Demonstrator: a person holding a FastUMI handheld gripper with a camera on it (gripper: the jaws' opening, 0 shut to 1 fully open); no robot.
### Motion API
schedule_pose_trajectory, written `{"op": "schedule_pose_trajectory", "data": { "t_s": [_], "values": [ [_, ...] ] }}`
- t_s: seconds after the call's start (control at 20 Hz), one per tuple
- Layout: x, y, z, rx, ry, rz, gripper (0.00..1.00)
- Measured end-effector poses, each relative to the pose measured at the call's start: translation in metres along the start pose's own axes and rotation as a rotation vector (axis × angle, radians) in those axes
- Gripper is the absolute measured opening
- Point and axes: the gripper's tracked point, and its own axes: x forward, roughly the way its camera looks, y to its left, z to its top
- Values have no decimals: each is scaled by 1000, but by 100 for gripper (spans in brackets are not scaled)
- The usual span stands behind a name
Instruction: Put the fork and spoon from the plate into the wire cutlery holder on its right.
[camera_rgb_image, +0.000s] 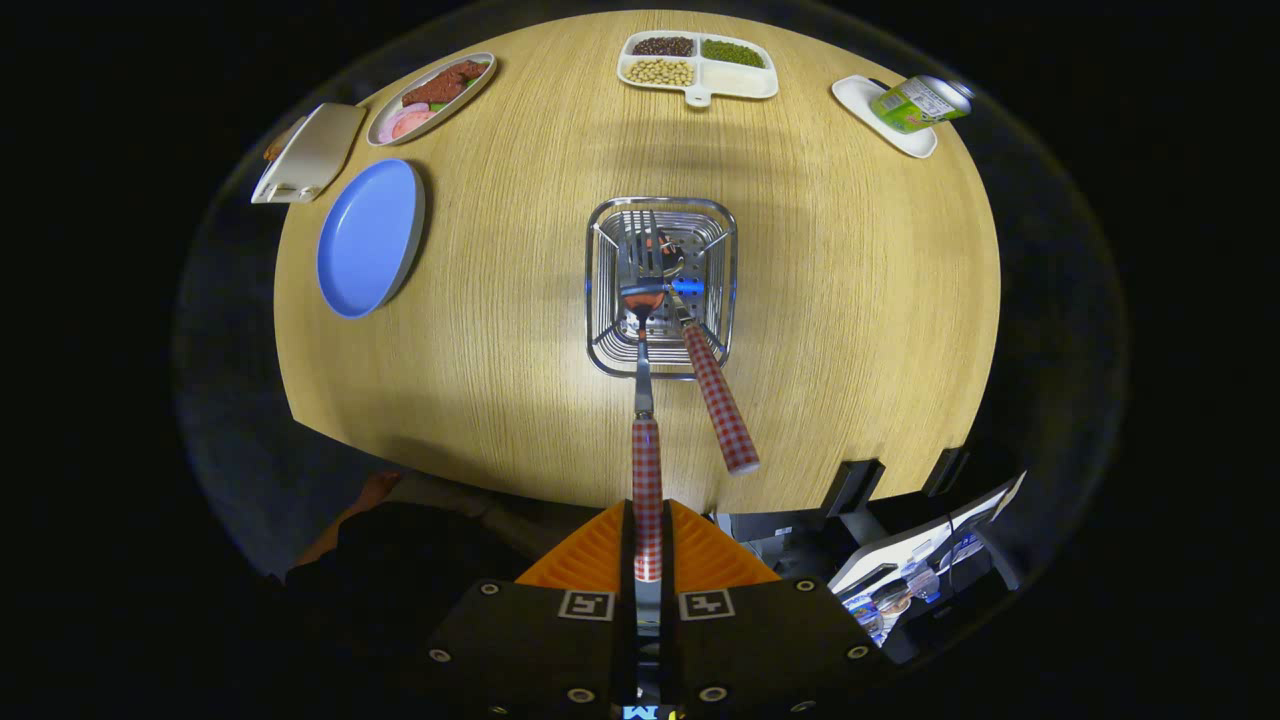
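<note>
Two utensils with red-checked handles meet at the wire cutlery holder (661, 286), which stands near the middle of the round wooden table (830, 330), straight ahead of the gripper (647, 545). The gripper's fingers are closed tight on the handle of the spoon (646, 470), both pressing on it; the spoon's bowl hangs inside the holder's square rim. Just to its right the fork (716, 395) already leans in the holder, tines down among the wires, handle slanting out over the near rim toward the table edge.

Bare wood surrounds the holder on all sides, with wide open room to its left and right. The blue plate (368, 238) lies well apart to the left, close to the table's edge, with nothing on it. Beyond it sit a white lidded box (310, 152) and an oval dish of food (432, 97). A divided tray of beans (698, 64) rests at the far edge, and a green can (920, 102) lies on its side on a white dish (868, 104) at the far right; its label is too small to read.
</note>
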Motion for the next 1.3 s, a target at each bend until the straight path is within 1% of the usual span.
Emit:
{"op": "schedule_pose_trajectory", "data": {
  "t_s": [0.2, 0.3, 0.5, 0.65, 0.85, 1.1, 1.3],
  "values": [
    [1, -7, 3, -66, 89, 0, 9],
    [-2, -12, 6, -85, 130, -18, 9],
    [-6, -11, 12, -125, 210, -12, 9],
    [-11, -14, 21, -151, 234, -29, 9],
    [-11, -11, 23, -152, 280, -16, 9],
    [-13, -7, 36, -129, 271, 8, 14],
    [-24, -1, 49, -96, 182, 50, 23]
  ]
}}
